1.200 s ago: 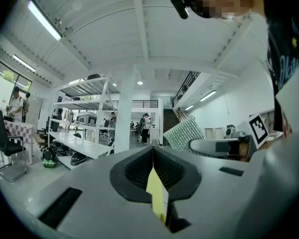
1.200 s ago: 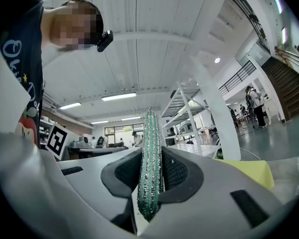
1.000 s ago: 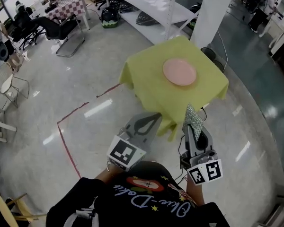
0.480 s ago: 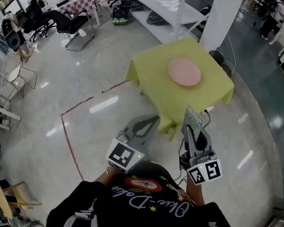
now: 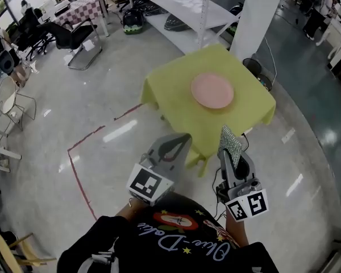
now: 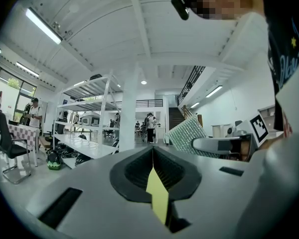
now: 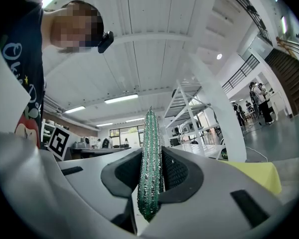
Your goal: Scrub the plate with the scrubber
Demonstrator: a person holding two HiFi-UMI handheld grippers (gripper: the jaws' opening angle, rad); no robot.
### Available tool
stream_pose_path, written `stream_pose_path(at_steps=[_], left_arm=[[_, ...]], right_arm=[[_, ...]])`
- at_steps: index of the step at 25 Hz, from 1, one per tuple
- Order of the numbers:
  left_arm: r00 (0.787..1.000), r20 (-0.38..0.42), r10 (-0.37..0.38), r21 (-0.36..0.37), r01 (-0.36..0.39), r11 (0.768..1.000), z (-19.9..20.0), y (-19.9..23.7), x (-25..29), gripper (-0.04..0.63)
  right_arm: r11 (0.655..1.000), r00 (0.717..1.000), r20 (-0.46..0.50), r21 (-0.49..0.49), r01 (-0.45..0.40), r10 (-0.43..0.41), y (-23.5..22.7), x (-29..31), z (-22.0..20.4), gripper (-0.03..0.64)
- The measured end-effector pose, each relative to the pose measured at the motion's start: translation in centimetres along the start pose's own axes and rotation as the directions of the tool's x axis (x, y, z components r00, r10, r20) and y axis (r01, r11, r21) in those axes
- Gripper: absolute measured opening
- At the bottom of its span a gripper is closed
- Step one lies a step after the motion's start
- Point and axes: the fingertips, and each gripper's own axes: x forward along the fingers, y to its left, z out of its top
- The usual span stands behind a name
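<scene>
A pink plate (image 5: 212,91) lies on a small table under a yellow cloth (image 5: 176,90), some way ahead of both grippers. My right gripper (image 5: 229,147) is shut on a sparkly green scrubber (image 5: 231,143), which stands on edge between its jaws (image 7: 149,168). The scrubber's tip hangs over the table's near corner in the head view. My left gripper (image 5: 175,147) is shut with nothing in it, its jaws meeting on a thin seam (image 6: 153,156). From the left gripper view the scrubber (image 6: 189,136) and the right gripper show at the right.
White shelving (image 5: 182,7) and a white pillar (image 5: 256,10) stand behind the table. Black chairs (image 5: 68,36) and a checked table (image 5: 82,7) are at the far left. Red tape (image 5: 82,147) marks the shiny floor. A round chair (image 5: 8,95) sits at the left edge.
The table and plate have shifted slightly left and nearer in the head view. Both grippers keep their pose, the scrubber still clamped in the right one.
</scene>
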Motion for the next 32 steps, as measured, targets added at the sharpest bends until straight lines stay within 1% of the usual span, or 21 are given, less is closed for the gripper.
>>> stream_pose_path(at_steps=[3,6,10,14,18,24,27,32], left_arm=[[0.998,-0.009,-0.054,0.003,0.054,0.999,-0.6,1.8,2.9,0.003],[0.994,0.006,-0.107,-0.009,0.107,0.994,-0.3,3.9,6.0,0.003],[0.983,0.01,-0.186,0.004,0.186,0.983,0.1,7.0,10.3,0.003],[0.972,0.001,-0.236,-0.018,0.236,0.972,0.2,10.7,14.0,0.003],[0.966,-0.021,-0.259,-0.022,0.259,0.966,-0.5,15.1,16.5,0.003],[0.959,-0.041,-0.281,0.0,0.282,0.96,-1.2,21.7,20.1,0.003],[0.954,-0.044,-0.298,-0.002,0.298,0.955,-1.2,24.5,21.4,0.003],[0.941,-0.076,-0.329,-0.017,0.328,0.944,-2.1,28.4,24.3,0.003]], right_arm=[[0.999,0.999,0.004,-0.014,0.039,-0.039,-1.9,2.2,-0.2,0.063],[0.996,0.997,0.012,-0.023,0.083,-0.083,-3.5,4.7,-0.4,0.063],[0.99,0.991,0.016,-0.043,0.133,-0.133,-5.8,8.6,-0.4,0.063],[0.982,0.983,0.006,-0.034,0.184,-0.184,-8.1,12.7,-0.9,0.063],[0.972,0.973,-0.008,-0.043,0.229,-0.23,-10.0,16.7,-1.7,0.063],[0.957,0.958,-0.018,-0.066,0.284,-0.285,-12.4,22.4,-2.7,0.063],[0.949,0.951,-0.026,-0.079,0.305,-0.308,-13.3,25.1,-3.1,0.063],[0.933,0.933,-0.059,-0.097,0.348,-0.354,-15.7,29.0,-4.3,0.063]])
